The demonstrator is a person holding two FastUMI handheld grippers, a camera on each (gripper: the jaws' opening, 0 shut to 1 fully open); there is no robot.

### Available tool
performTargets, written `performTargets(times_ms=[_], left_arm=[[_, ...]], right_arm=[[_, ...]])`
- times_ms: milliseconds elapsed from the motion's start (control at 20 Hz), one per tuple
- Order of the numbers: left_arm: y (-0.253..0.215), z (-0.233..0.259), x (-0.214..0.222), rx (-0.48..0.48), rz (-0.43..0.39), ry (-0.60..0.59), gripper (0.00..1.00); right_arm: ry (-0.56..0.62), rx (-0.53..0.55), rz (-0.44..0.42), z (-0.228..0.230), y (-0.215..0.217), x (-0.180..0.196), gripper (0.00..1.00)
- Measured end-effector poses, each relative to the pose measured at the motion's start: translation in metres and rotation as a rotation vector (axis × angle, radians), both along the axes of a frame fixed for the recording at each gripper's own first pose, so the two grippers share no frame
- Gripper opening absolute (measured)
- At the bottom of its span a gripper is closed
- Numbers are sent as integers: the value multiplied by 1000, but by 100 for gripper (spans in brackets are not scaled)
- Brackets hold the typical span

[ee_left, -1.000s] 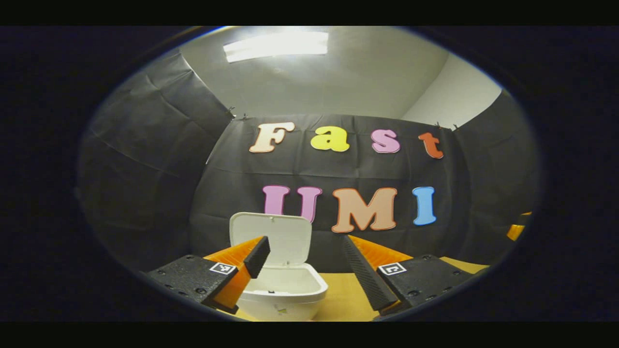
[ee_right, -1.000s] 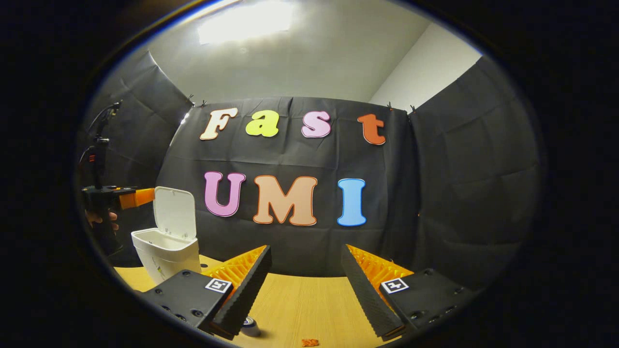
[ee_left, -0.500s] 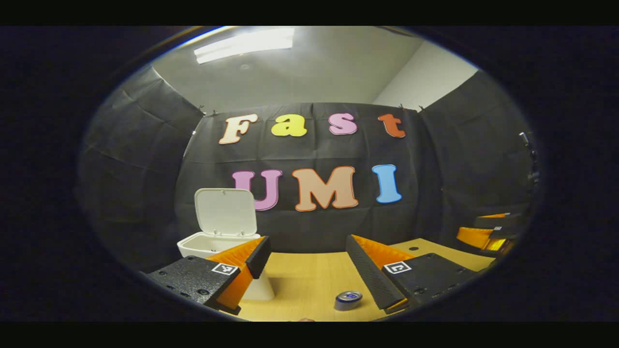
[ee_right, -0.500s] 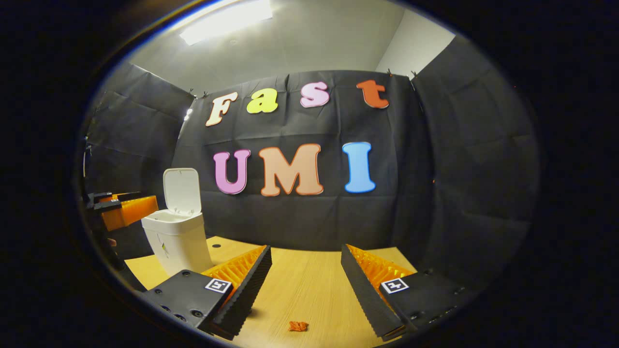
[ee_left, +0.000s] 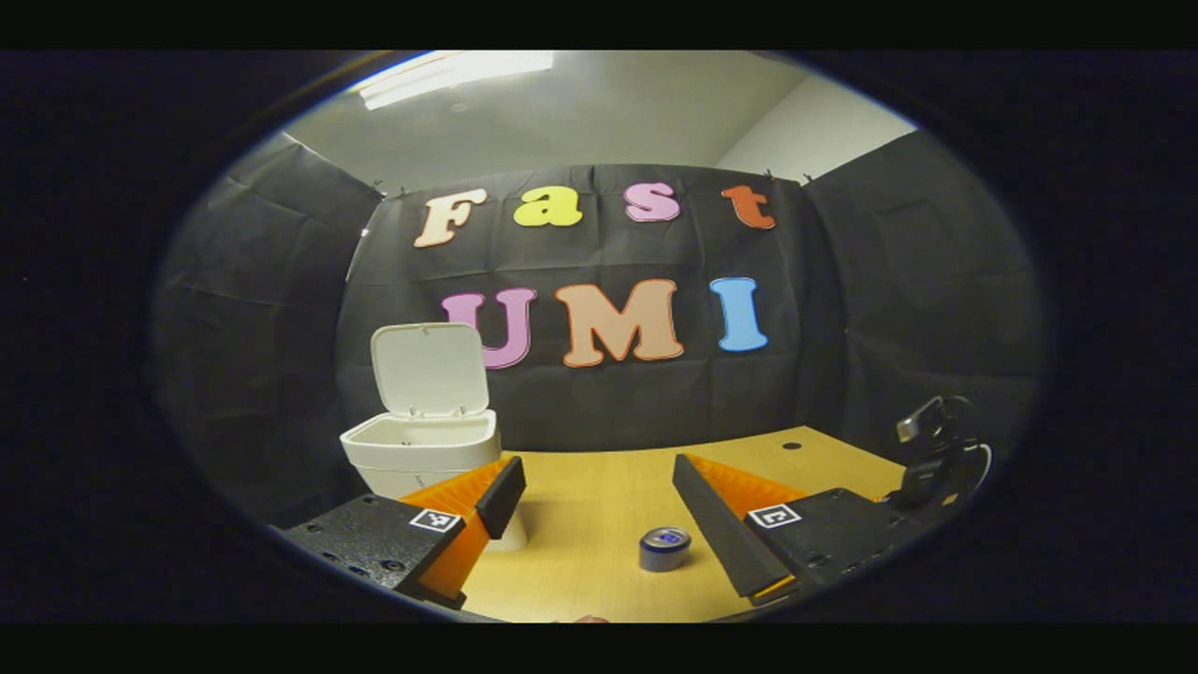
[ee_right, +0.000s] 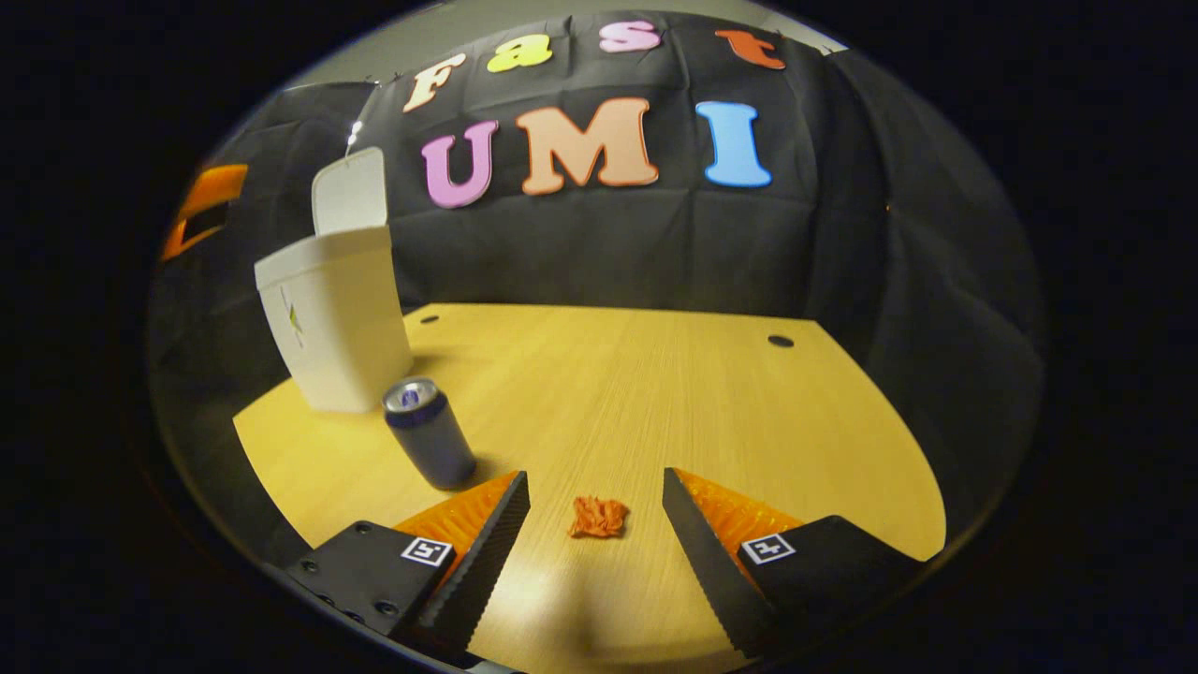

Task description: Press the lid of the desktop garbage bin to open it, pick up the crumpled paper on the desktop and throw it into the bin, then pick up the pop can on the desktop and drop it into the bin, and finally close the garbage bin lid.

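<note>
Counter (ee_right: 655, 393) wooden, carries everything. Garbage bin (ee_right: 337, 318) at far left, lid (ee_right: 350, 195) raised upright. Pop can (ee_right: 429, 445) upright near bin. Crumpled paper (ee_right: 598, 516) between spread fingers of right hand-held gripper (ee_right: 596, 487). Left hand-held gripper (ee_left: 599, 477) likewise spread, holding nothing.

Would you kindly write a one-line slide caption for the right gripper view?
Open right gripper poised over the crumpled paper on the desk, pop can and open-lidded bin beyond.

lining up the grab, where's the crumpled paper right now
In the right gripper view the crumpled paper lies on the desk, between the open right claw's fingers, just right of the upright pop can.
</note>
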State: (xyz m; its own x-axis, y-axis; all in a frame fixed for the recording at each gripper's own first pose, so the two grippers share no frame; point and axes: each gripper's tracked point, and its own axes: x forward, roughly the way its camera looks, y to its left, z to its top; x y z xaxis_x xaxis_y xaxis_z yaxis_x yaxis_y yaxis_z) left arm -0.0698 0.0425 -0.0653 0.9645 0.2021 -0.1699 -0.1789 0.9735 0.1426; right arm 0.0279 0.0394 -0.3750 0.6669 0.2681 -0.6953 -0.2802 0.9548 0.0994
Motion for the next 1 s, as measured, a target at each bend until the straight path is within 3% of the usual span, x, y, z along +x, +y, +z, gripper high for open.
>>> performTargets(times_ms=[50, 100, 250, 350, 550, 600, 650, 850, 1000], left_arm=[[6, 1, -1, 6, 6, 5, 99], [13, 0, -3, 11, 11, 11, 95], [32, -1, -9, 27, 34, 29, 95], [43, 1, -11, 30, 50, 33, 95], [59, -4, -14, 35, 72, 52, 95], [61, -4, -13, 33, 73, 55, 95], [63, -5, -13, 29, 74, 55, 95], [71, -2, -7, 13, 74, 41, 95], [78, 1, -1, 4, 66, 20, 95]], right_arm=[[29, -20, 4, -17, 2, 3, 96], [61, -47, 5, -33, 4, 5, 96], [114, -89, -3, -59, 4, 3, 96], [134, -90, 2, -66, 10, 8, 88], [147, -100, 16, -74, 10, 17, 61], [144, -106, 25, -74, 10, 19, 41], [148, -98, 33, -74, 13, 19, 35], [155, -50, 31, -56, 13, 25, 28], [42, 40, 36, 9, 32, 51, 28]])
